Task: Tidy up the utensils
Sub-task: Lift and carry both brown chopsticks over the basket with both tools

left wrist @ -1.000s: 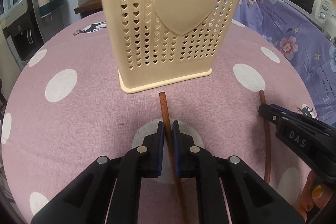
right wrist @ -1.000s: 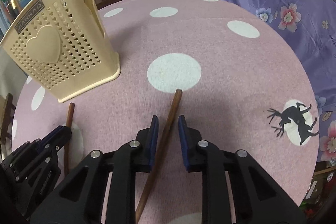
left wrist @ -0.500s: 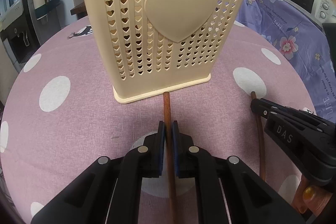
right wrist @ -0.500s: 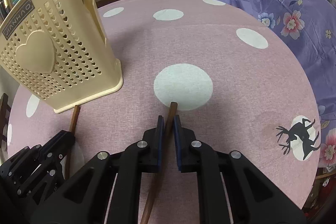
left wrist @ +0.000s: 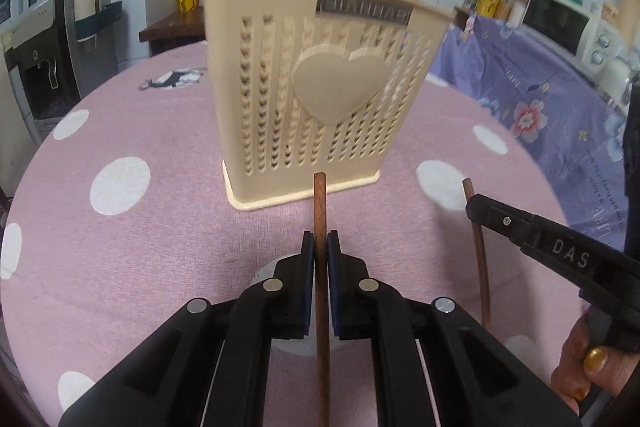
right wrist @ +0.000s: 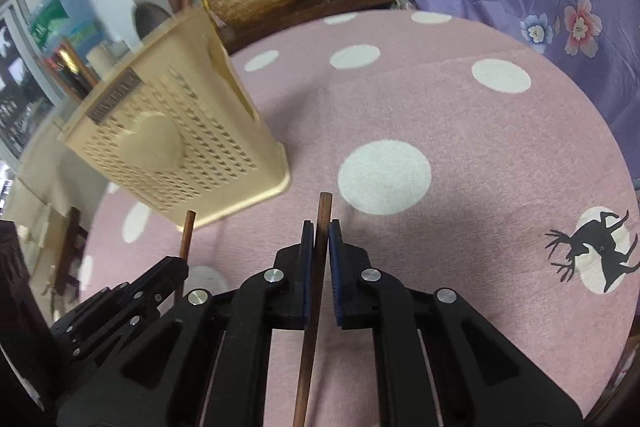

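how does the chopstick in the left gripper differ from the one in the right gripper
The left chopstick is a redder brown and its tip points at the foot of the beige holder. The right chopstick is darker and its tip points past the holder's side, toward a white dot on the pink cloth. Both are thin wooden sticks, each clamped between shut fingers, left gripper and right gripper.

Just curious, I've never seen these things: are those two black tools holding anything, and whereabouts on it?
Yes. The left tool pinches a wooden chopstick a little below its top end; the right tool pinches a second chopstick the same way.
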